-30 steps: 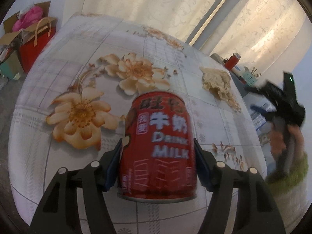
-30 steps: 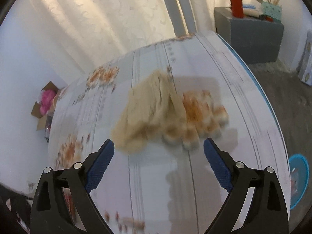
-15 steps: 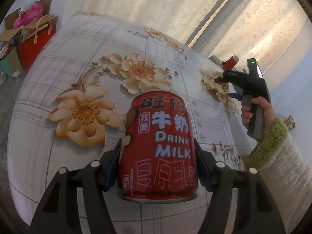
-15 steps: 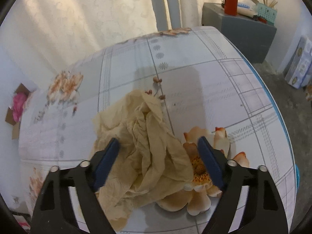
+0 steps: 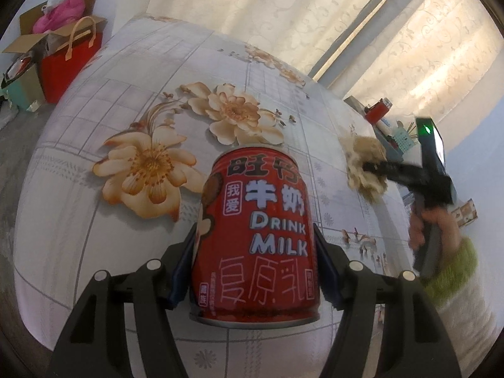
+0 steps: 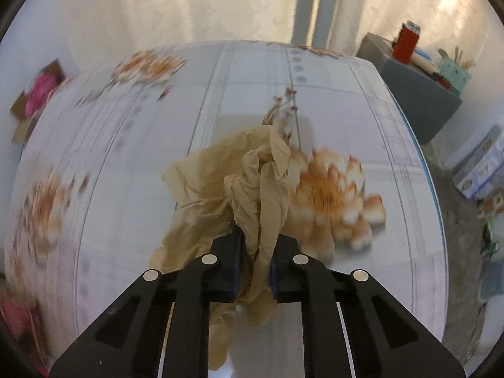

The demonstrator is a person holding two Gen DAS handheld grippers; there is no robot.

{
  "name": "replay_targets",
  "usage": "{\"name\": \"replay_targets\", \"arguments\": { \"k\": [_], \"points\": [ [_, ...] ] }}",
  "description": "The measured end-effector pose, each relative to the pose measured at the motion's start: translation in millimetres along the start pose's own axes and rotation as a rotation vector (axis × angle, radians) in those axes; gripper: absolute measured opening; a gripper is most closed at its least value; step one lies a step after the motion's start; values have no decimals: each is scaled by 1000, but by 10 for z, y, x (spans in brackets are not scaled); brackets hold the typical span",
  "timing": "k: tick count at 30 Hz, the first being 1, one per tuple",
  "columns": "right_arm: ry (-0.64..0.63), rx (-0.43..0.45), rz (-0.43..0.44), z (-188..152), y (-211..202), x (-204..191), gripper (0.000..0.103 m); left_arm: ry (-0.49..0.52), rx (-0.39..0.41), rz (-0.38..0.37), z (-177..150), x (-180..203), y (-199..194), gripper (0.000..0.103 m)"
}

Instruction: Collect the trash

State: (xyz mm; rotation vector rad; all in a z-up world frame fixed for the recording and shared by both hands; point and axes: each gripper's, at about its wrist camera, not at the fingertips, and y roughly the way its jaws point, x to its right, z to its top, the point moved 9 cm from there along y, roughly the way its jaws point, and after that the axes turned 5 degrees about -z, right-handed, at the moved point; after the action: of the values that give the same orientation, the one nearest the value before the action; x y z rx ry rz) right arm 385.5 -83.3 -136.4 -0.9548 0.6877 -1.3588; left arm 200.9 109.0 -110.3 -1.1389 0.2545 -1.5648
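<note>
Mostly floral-print table [image 5: 94, 252], curtains [image 5: 252, 15] behind. Beside table: cardboard box [image 5: 47, 41], red bag [image 5: 72, 63], grey cabinet [image 6: 419, 94] with small clutter on top. On table near front edge, upright red can [image 5: 256, 236], clamped at both sides by left gripper [image 5: 255, 267]. Toward table's right side, crumpled tan paper [image 6: 239, 195], pinched between nearly closed fingers of right gripper [image 6: 255, 267], bunched upward, lower folds hanging by table surface. Whether touching, unclear; motion blur.

Your red milk can [image 5: 256, 236] stands upright, clamped between pads; your crumpled tan paper [image 6: 249, 195] hangs pinched, bunched and creased.
</note>
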Motion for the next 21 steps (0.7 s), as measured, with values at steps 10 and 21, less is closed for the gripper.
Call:
{"name": "replay_targets", "arguments": {
  "k": [10,21],
  "points": [
    [-67,-18,134,-796,-457,-89,14,10,-38,5,-172,51,-80,64],
    [67,16,277,-1119,-843,-8,54,28,-50,20,-264,58,-140,64]
  ]
}}
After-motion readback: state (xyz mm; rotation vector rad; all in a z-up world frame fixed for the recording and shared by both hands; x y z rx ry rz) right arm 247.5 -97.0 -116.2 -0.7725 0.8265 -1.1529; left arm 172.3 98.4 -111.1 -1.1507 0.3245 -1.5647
